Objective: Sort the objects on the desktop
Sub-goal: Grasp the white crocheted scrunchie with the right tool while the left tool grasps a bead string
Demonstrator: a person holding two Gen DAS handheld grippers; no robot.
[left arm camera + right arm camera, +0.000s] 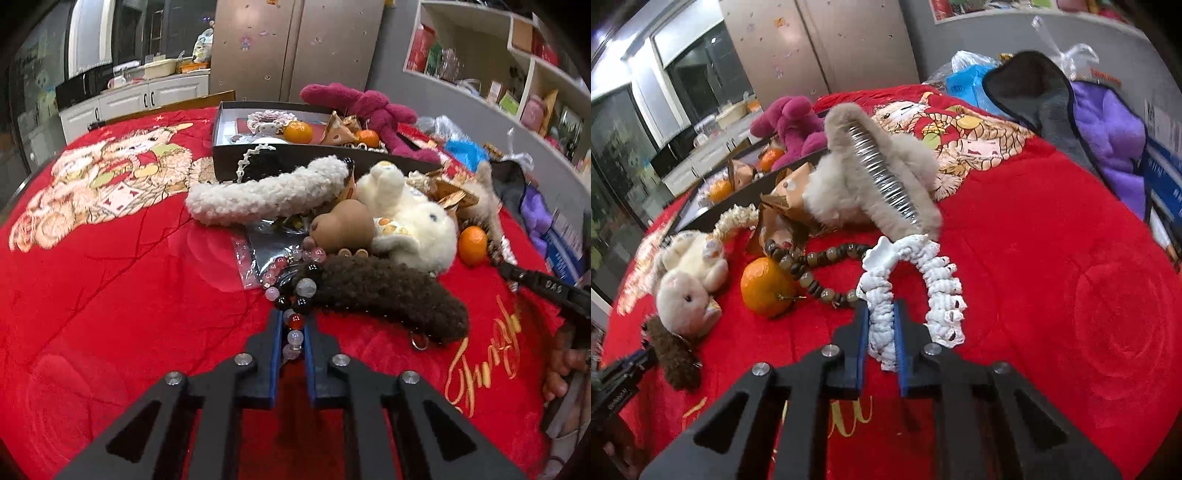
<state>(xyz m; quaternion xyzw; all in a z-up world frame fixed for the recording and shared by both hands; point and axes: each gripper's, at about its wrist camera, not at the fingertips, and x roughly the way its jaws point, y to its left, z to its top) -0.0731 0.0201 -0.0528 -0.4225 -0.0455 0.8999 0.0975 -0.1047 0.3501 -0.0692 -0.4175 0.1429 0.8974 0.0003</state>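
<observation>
Pinching a string of pink, clear, red and black glass beads [295, 295], the left gripper [293, 332] has its blue-padded jaws drawn close on the strand, whose long axis runs straight ahead from the jaws into the pile. The right gripper [881, 328] nips a white crocheted lace scrunchie [923, 291] the same way; its loop opens ahead and to the right of the jaws. Three small orange mandarins show in the left wrist view: two [298, 132] [367, 138] far ahead inside the one dark open cardboard box [258, 155], one [472, 240] ahead-right on the red printed quilt [110, 295]. Just ahead-right of the left jaws lies a dark brown fuzzy hair claw [388, 291], its length slanting rightwards; a cream fuzzy hair claw [258, 192] lies further ahead, pointing ahead-right. Beside them lies one white plush rabbit [410, 218]. Ahead-left of the right jaws curls one brown wooden bead bracelet [812, 269], touching a mandarin [768, 288].
</observation>
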